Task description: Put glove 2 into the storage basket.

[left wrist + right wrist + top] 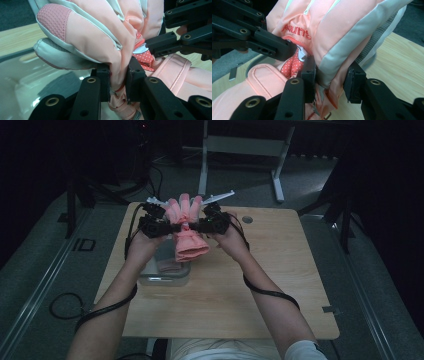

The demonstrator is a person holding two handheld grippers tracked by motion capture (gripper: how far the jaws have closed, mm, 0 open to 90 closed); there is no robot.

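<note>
- Light wooden worktop (280, 285) with rounded corners and a small round grommet hole (247, 220) near the far edge.
- Clear plastic container (165, 272) resting on the worktop's left half, something pink lying inside.
- White metal frame (245, 145) standing on the floor beyond the far edge.
- Grey carpeted floor (45, 270) around it, a black cable loop (62, 306) lying at left.

Your left gripper (161, 227) and right gripper (204, 225) meet at the pink glove (186, 227), jaws pinched on its fabric from either side, so nothing passes between them. Directly beneath sits the clear container (165, 269), blocking a straight descent. To your right the table (280, 265) lies open.
</note>
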